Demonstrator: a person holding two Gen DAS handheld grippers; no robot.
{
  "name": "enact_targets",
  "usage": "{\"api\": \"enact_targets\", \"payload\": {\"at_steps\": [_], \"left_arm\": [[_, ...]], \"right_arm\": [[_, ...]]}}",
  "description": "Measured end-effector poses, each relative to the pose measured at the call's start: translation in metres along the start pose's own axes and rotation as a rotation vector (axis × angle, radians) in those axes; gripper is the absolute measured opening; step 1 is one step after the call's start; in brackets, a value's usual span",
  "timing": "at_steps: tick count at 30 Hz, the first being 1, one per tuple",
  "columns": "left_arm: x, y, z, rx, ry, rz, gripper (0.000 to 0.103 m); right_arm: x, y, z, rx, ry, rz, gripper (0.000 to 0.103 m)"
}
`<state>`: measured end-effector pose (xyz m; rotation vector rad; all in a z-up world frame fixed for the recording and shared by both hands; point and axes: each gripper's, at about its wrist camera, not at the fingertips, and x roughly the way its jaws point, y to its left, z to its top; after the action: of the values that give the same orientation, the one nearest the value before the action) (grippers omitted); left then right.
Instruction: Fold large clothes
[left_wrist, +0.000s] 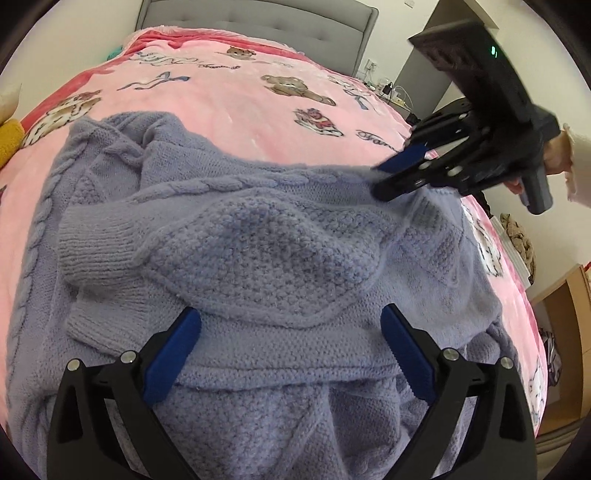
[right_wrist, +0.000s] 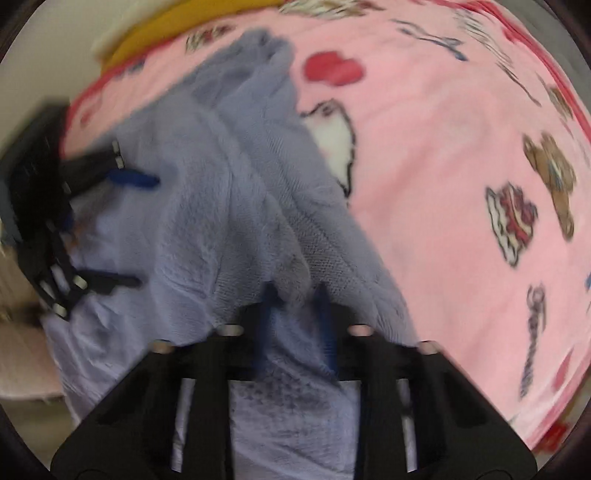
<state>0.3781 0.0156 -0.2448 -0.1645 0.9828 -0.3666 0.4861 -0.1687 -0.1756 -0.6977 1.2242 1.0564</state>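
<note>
A lavender knitted sweater is lying rumpled on a pink blanket printed with teddy bears, which is covering a bed with a grey padded headboard. One ribbed cuff is resting folded across the sweater's middle, and the cable-knit edge is running along the far side.

The left gripper is hovering over the near part of the sweater with its blue-padded fingers spread wide apart, released and holding nothing. In the right wrist view it is showing at the left edge, fingers parted over the fabric.

The right gripper is pinching a bunch of the sweater's knit between its narrowed fingers, and the fabric is rising in stretched ridges from that grip. In the left wrist view the same gripper is clamped on the sweater's far right edge, held by a hand in a cream sleeve.

A yellow cushion is sitting beyond the blanket's edge. The right wrist view is blurred.
</note>
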Motion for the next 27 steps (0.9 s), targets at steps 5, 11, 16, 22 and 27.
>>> {"api": "enact_targets", "payload": {"at_steps": [5,11,16,22,27], "left_arm": [[0.0,0.001,0.001,-0.008,-0.013,0.009,0.096],[0.004,-0.001,-0.002,0.002,-0.021,0.031,0.096],[0.008,-0.001,0.002,0.026,0.023,0.025,0.098],[-0.022,0.009,0.005,0.011,-0.001,-0.029,0.098],[-0.083,0.031,-0.014,0.052,-0.045,0.013,0.098]], "right_arm": [[-0.014,-0.008,0.001,0.045,-0.09,-0.032,0.013],[0.006,-0.021,-0.011,0.131,-0.052,-0.121,0.011],[0.016,-0.014,-0.015,0.201,-0.093,-0.144,0.015],[-0.046,0.02,-0.052,0.369,-0.392,-0.257,0.06],[-0.071,0.086,-0.123,0.59,-0.489,-0.285,0.071]]}}
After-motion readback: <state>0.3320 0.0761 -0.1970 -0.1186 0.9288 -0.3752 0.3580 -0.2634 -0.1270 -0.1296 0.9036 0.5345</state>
